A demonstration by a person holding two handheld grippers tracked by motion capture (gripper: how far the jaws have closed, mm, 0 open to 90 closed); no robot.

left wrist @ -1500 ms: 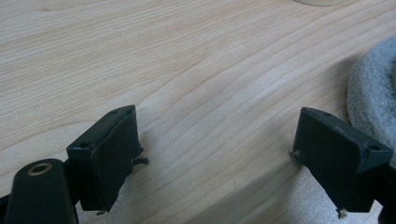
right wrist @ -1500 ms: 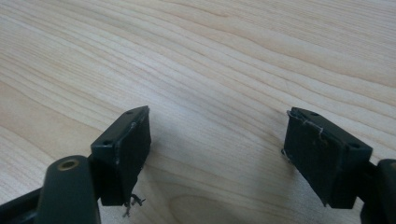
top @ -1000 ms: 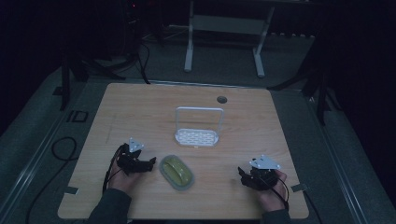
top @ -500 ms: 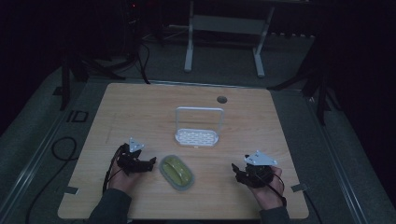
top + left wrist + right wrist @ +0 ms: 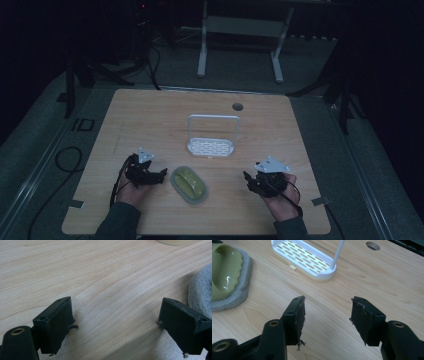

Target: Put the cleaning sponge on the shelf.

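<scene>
An olive-green glossy moulded piece (image 5: pixel 188 181) lies on a grey sponge pad (image 5: pixel 199 196) near the table's front middle. Behind it stands a white slotted rack (image 5: pixel 211 146) with an arched handle. My left gripper (image 5: pixel 161 176) rests just left of the pad, open, with bare wood between its jaws (image 5: pixel 115 320); the pad's grey edge (image 5: pixel 202 295) lies just outside its right jaw. My right gripper (image 5: pixel 248 181) hovers to the right of the pad, pointing towards the rack (image 5: pixel 307 261). Its jaws (image 5: pixel 327 312) have just been closing with nothing between them, and a wide gap is left.
The wooden table (image 5: pixel 150 115) has a round cable hole (image 5: pixel 237 106) at the back. Cables trail off its left edge, and a metal stand rises on the dark floor behind. Tape marks sit at the front corners.
The right gripper has lifted and shifted slightly left towards the table's middle, and its jaws stand narrower. The left gripper, the pad and the rack have stayed put.
</scene>
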